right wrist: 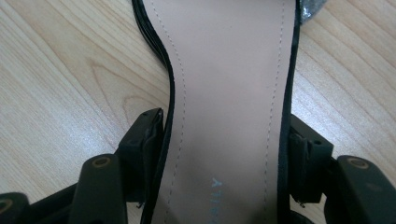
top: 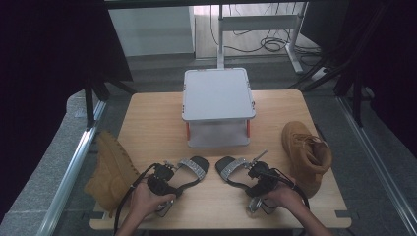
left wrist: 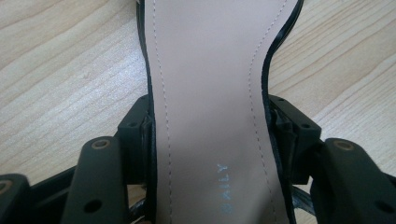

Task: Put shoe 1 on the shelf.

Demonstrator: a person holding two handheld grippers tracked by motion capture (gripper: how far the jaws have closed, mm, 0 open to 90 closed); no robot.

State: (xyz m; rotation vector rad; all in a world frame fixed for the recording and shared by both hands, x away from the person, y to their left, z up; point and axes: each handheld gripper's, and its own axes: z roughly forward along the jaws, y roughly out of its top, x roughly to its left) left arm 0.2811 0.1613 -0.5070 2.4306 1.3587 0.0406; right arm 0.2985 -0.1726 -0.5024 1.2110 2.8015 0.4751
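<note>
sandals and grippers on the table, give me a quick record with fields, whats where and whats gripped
surface: light wooden table
left gripper: jaws on both edges of the left black sandal with silver studded strap
right gripper: jaws on both edges of the right black sandal with silver studded strap
insoles: beige, stitched
behind sandals: grey two-tier rack
table's left edge: tan suede boot
right side: second tan suede boot

Even soft light, dark surroundings, sharp close-ups.
</note>
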